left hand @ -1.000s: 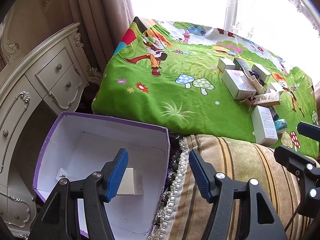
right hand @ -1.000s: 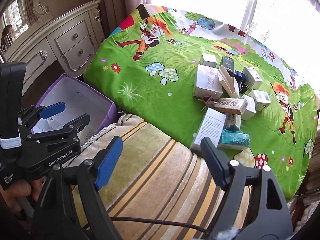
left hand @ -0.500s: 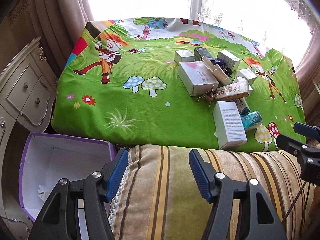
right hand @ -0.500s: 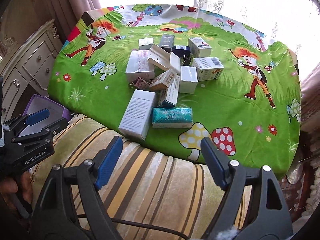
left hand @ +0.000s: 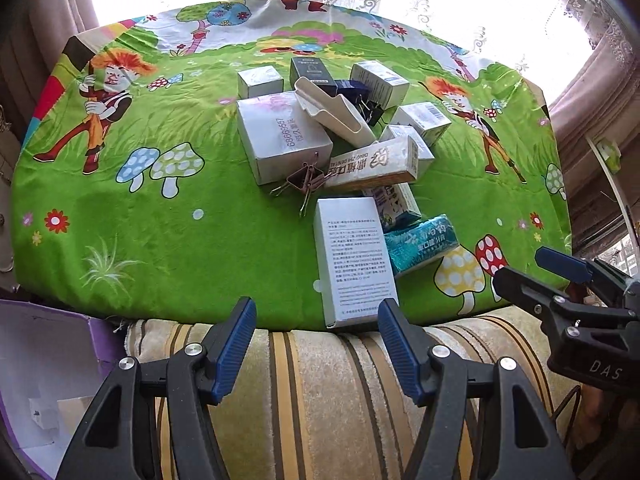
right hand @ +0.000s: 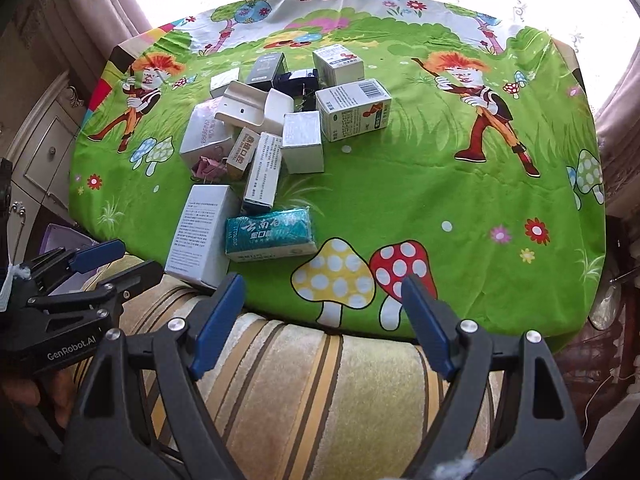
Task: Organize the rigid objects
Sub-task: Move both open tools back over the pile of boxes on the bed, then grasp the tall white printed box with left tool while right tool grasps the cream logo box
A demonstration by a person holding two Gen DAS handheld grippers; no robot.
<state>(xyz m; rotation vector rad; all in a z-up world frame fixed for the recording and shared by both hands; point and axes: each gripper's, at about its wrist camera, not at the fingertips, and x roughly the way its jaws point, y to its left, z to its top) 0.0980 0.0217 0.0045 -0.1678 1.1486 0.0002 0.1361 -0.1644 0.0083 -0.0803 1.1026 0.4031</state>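
Both grippers' jaws gape empty; white box (left hand: 354,258) lies just ahead.

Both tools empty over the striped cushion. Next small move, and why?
Probably ease the left tool forward and down onto the tall white box. It lies nearest, at the pile's front edge, almost between the open fingers. The right tool is also open and empty, but faces bare cloth.

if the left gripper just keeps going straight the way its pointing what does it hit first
Most likely the tall white box lying at the near edge of the table, just ahead of the open left gripper and slightly toward its right finger. Depth is unclear, so it might pass over.
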